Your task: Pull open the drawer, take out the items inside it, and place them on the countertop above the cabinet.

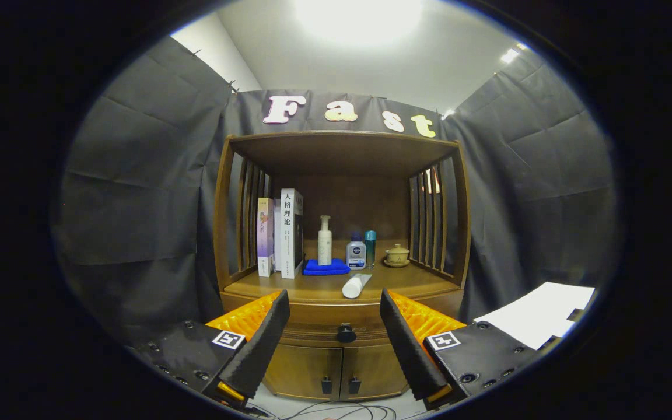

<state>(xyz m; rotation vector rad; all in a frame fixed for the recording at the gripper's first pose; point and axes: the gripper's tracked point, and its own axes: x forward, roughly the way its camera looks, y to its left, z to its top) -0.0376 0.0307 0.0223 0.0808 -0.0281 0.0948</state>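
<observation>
The tongs stand wide apart, holding nothing. The gap between them leaves an open path to the drawer knob, just ahead. Beyond the tips, a white tube lies on the front of the counter. Books, bottles, a blue cloth and a lidded cup occupy the rear.

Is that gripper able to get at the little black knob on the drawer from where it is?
Probably yes. The gripper is open, and the drawer knob sits just ahead, between its fingers, with nothing in front of it. The white tube lies higher, on the countertop, out of the way.
</observation>
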